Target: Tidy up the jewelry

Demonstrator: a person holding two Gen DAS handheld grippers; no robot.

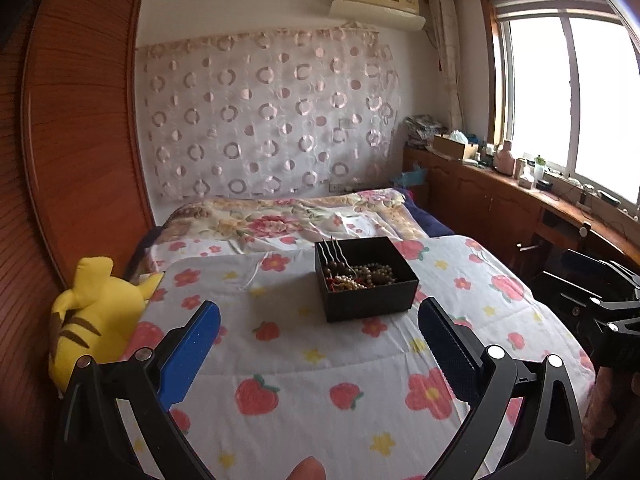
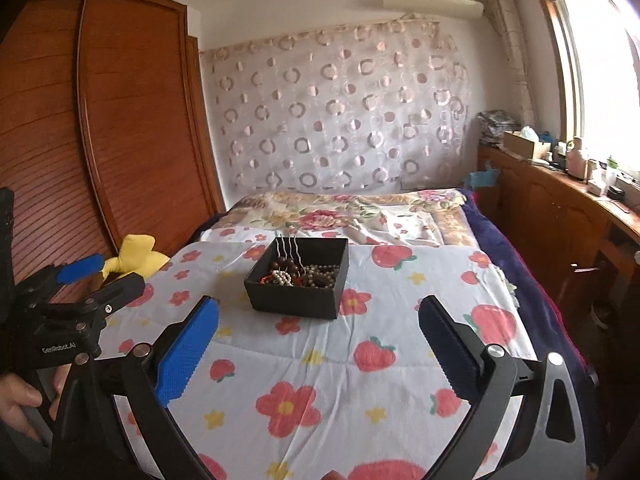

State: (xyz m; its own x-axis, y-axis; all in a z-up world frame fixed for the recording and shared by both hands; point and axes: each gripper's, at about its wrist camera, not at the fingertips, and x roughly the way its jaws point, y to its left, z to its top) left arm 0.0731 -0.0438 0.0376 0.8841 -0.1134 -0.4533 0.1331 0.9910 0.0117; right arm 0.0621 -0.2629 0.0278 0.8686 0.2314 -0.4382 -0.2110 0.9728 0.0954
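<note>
A black open box [image 1: 366,280] sits on the flowered bedspread, filled with bead bracelets [image 1: 360,276] and silver hairpins [image 1: 336,254] that lean on its back wall. The same box [image 2: 298,280] appears in the right wrist view. My left gripper [image 1: 320,312] hovers above the bedspread well in front of the box, open, with nothing between its blue pads. My right gripper [image 2: 318,312] is likewise open and empty, short of the box. The left gripper [image 2: 100,276] also shows at the left edge of the right wrist view, and the right gripper's black frame [image 1: 600,300] shows at the right edge of the left wrist view.
A yellow plush toy [image 1: 92,320] lies at the bed's left edge beside a wooden wardrobe [image 1: 80,140]. A wooden counter [image 1: 520,200] with boxes and bottles runs under the window on the right. A folded floral quilt [image 1: 300,216] lies behind the box.
</note>
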